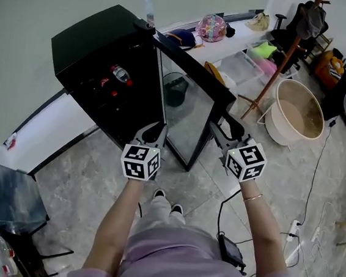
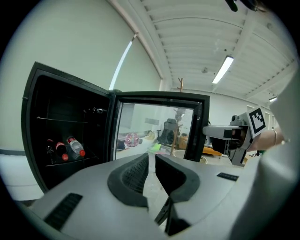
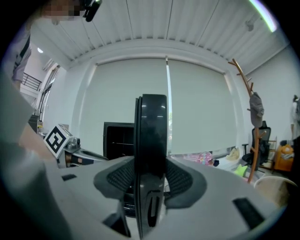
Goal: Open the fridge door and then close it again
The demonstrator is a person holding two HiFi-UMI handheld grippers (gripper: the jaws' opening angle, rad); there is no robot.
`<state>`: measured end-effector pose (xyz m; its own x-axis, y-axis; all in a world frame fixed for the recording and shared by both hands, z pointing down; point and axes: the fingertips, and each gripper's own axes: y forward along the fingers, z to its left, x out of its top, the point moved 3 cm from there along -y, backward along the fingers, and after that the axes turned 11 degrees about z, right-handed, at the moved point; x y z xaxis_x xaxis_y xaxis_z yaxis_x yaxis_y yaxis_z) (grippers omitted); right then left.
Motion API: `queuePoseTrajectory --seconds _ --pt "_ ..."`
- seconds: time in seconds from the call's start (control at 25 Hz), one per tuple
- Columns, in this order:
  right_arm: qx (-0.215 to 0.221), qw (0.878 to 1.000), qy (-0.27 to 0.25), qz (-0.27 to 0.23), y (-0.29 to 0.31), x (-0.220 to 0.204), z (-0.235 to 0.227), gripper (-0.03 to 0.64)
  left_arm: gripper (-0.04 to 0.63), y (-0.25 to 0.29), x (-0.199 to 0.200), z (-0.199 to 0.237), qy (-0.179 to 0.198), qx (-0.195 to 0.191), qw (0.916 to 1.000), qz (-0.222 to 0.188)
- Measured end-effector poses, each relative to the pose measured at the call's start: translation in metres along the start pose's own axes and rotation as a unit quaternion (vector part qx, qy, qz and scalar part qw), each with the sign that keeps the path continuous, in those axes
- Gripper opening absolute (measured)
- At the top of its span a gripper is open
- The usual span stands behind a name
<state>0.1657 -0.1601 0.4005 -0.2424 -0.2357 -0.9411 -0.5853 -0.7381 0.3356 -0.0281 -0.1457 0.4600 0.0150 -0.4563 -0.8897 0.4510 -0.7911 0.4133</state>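
My right gripper (image 3: pixel 150 180) clamps the fridge door (image 3: pixel 151 122) edge-on, hiding much of the fridge (image 3: pixel 117 138) behind it; my left gripper (image 2: pixel 151 171) is nearly closed, empty, with the bottles (image 2: pixel 70 147) dim inside.

Head view looks steeply down; gripper views face the fridge door (image 1: pixel 189 115).

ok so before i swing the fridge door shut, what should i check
1. Grip: right gripper clamped on the door edge: ok.
2. Spare hand: left gripper empty, jaws all but shut: ok.
3. Load: bottles lie back on the fridge shelf, clear of the door: ok.
4. Closing sweep: not ok, the left gripper looks to sit in the wedge between fridge and door.
5. Door seal: cannot tell.
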Motion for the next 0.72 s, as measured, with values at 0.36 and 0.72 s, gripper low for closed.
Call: queuePoseTrajectory --seconds 0.36,0.72 --pt "0.048 0.998 -0.028 -0.001 -0.002 0.002 0.046 0.203 0.046 -0.028 -0.016 0.003 -0.012 0.027 0.9996 -0.002" --pt "0.113 0.992 -0.057 -0.002 0.002 0.007 0.095 0.183 0.046 -0.046 -0.032 0.006 -0.017 0.039 0.9991 -0.004"
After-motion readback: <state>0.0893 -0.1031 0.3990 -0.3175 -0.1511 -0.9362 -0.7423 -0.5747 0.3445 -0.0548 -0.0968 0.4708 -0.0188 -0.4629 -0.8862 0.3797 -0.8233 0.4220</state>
